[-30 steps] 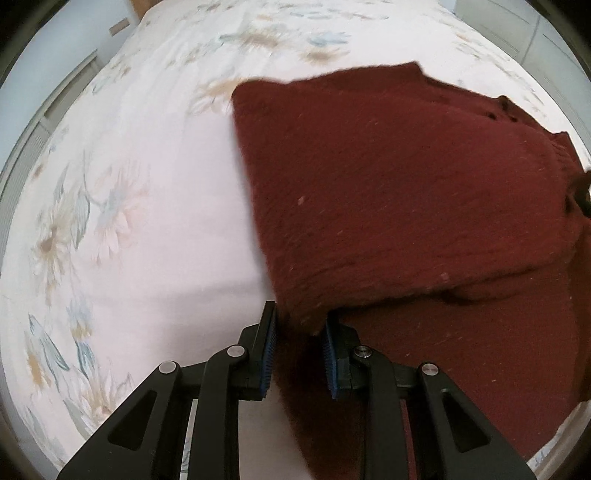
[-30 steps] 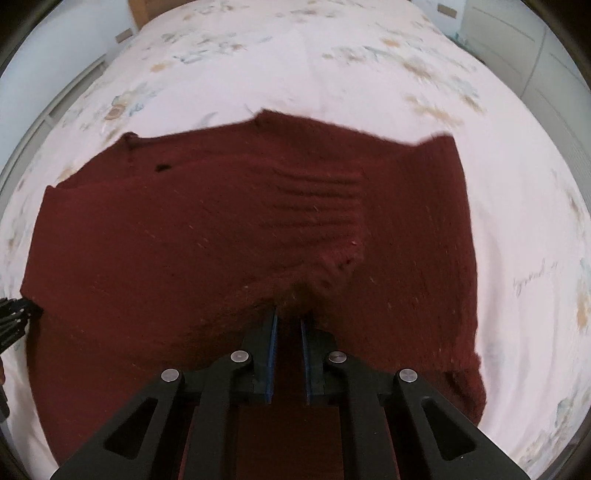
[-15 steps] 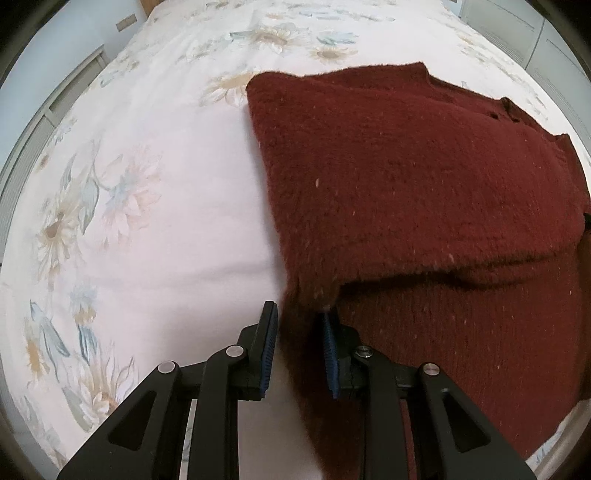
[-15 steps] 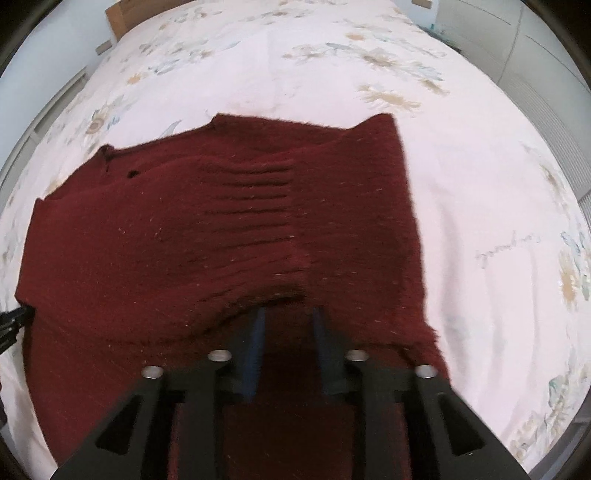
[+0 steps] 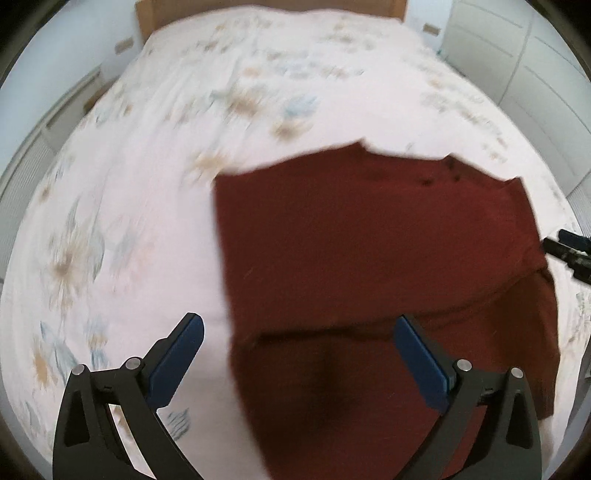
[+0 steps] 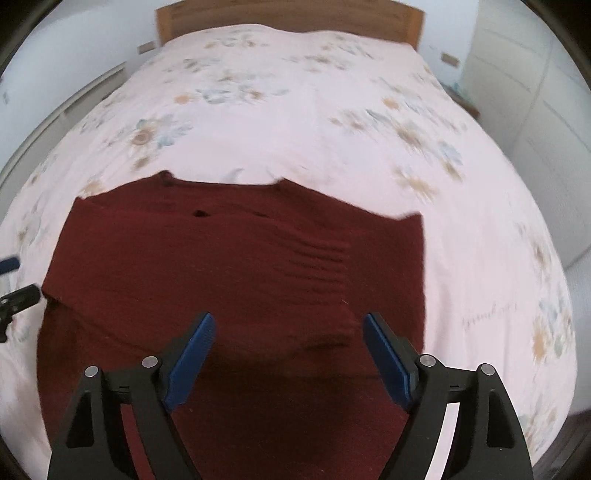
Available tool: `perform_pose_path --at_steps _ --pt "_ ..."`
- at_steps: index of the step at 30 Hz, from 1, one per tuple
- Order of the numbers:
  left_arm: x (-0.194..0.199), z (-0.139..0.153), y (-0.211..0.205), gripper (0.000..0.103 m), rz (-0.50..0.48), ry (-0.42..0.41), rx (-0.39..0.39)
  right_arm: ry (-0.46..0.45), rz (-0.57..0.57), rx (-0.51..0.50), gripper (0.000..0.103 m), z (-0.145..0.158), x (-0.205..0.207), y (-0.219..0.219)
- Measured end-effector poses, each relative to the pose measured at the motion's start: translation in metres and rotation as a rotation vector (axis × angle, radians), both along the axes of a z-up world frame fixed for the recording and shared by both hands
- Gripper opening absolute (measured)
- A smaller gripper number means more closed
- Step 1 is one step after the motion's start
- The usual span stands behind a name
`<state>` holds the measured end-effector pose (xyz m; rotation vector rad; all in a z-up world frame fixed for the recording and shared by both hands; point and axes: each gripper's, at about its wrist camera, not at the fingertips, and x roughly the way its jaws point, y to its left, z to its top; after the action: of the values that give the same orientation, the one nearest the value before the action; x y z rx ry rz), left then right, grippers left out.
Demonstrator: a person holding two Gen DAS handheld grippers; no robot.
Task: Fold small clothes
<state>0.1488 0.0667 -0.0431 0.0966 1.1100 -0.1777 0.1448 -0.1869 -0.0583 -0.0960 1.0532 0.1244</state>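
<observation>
Here's the bed (image 6: 369, 155), filling both views, pale sheet with faded flower prints, a wooden headboard (image 6: 288, 18) at the far end and white cupboards (image 6: 535, 110) off to the right; on its near half lies the sweater (image 6: 229, 273), dark red knit, spread flat and wide, its long axis running left to right across the bed; the lower part is folded up over itself, the fold edge a dark crease crossing just ahead of both tools; a ribbed cuff (image 6: 321, 258) lies on top right of centre in the right view, ribs running sideways; the neckline end with small dark marks points away toward the headboard; the left view is blurred, so its knit detail is hard to read.

Left tongs (image 5: 299, 325) stand wide apart, having just sprung open; the sweater's left edge lies below the gap, nothing pressed by the blue pads (image 5: 177, 358); one pad hangs over bare sheet, the other over red knit.

Right tongs (image 6: 288, 321) are apart too, jaws just opened, hovering over the fold with only cloth beneath and no grip on it; each tool shows at the other view's edge, flanking the sweater's two short ends.
</observation>
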Motion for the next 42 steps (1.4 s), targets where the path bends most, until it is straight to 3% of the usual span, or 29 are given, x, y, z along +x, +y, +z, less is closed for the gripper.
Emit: perform_pose_path --at_steps 3,9,16,20,27,32,39,42 --pt "0.005 -0.003 -0.03 0.102 -0.033 -0.028 0.006 0.002 0.03 -0.008 0.101 -0.008 0.001 0.021" --pt "0.024 -0.042 -0.072 0.102 -0.028 -0.039 0.028 0.019 0.062 -0.023 0.102 -0.041 0.002 0.038" --pt "0.03 -0.086 -0.059 0.102 -0.015 0.018 0.077 0.058 0.025 -0.033 0.102 -0.083 0.013 0.022" --pt "0.029 -0.089 -0.047 0.102 -0.005 -0.003 0.103 0.056 -0.039 -0.004 0.102 -0.086 0.01 -0.01" --pt "0.021 -0.096 -0.019 0.102 0.009 -0.016 0.058 0.051 -0.106 0.074 0.102 -0.089 0.001 -0.062" --pt "0.014 -0.093 -0.022 0.102 0.018 -0.033 0.043 0.054 -0.116 0.07 0.102 -0.091 0.001 -0.059" --pt "0.008 -0.075 -0.021 0.102 0.04 -0.011 0.036 0.032 -0.135 0.073 0.102 -0.063 -0.017 -0.057" --pt "-0.001 -0.061 -0.022 0.102 0.048 -0.039 0.047 0.01 -0.134 0.073 0.102 -0.048 -0.028 -0.058"
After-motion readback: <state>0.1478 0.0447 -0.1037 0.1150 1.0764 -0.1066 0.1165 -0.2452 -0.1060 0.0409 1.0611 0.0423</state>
